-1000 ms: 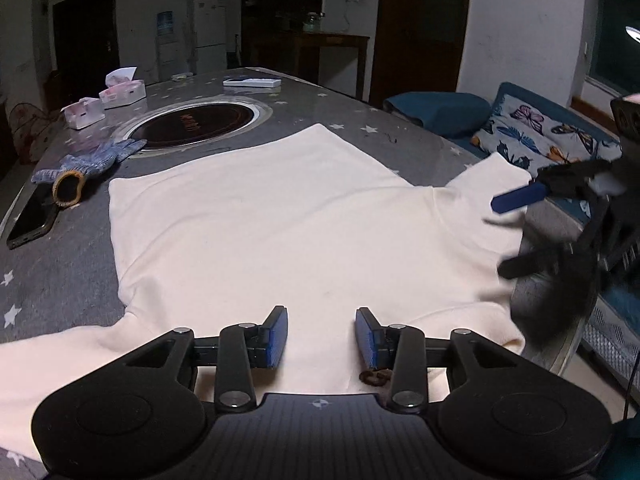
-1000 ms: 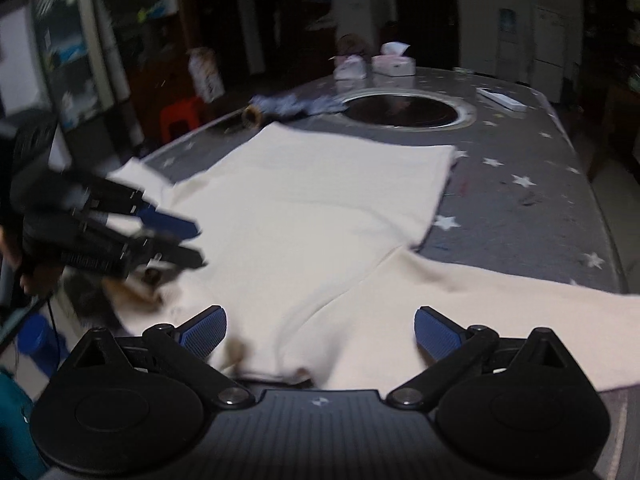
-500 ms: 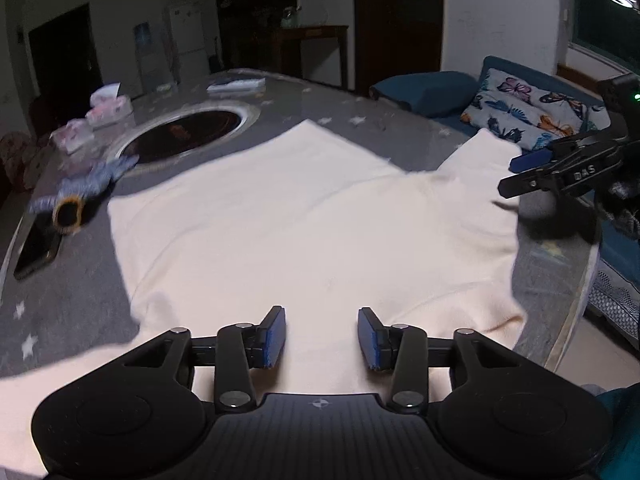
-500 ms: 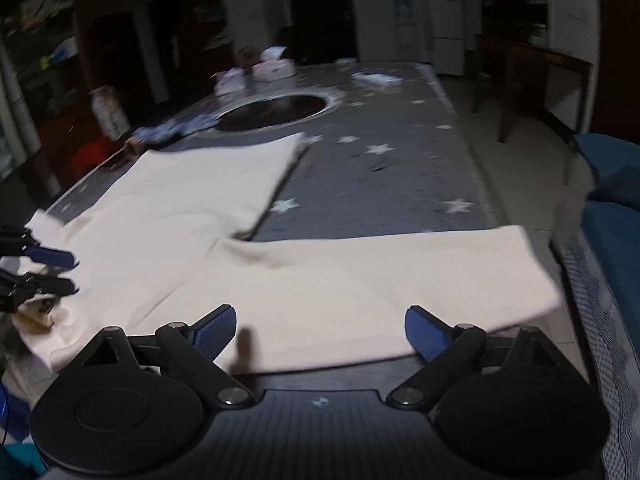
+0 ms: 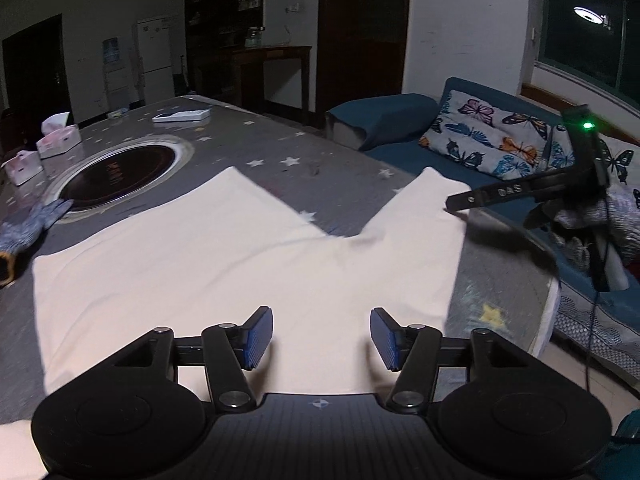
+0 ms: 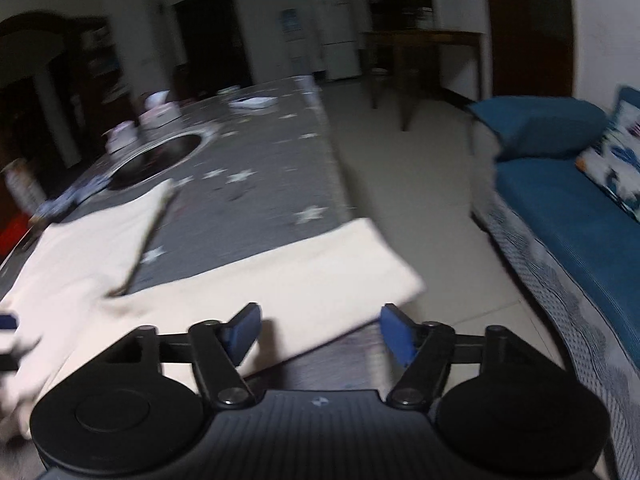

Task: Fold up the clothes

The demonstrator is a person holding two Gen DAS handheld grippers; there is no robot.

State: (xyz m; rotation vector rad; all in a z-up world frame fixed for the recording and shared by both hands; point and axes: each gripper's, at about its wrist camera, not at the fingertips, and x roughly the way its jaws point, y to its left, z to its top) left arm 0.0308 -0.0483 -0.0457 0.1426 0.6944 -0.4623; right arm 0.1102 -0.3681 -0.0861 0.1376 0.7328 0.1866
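Observation:
A cream long-sleeved top [image 5: 208,264] lies spread flat on the grey star-patterned table [image 5: 256,148]. My left gripper [image 5: 322,338] hovers open over the garment's near edge, nothing between its blue pads. One sleeve [image 6: 288,280] stretches across the table's near end to its edge. My right gripper [image 6: 320,330] is open just above that sleeve's cuff end. In the left wrist view the right gripper [image 5: 456,206] shows side-on at the sleeve's end, held by a gloved hand [image 5: 600,220].
A round dark inset [image 5: 116,174] sits in the table beyond the top. A grey work glove [image 5: 24,228], tissue boxes [image 5: 58,140] and a flat white box [image 5: 182,115] lie farther off. A blue sofa [image 6: 568,208] with a butterfly cushion [image 5: 500,144] stands to the right.
The left gripper has opened wider and swung right along the garment. The right gripper has moved out along the sleeve to its cuff end, with its jaws somewhat narrower.

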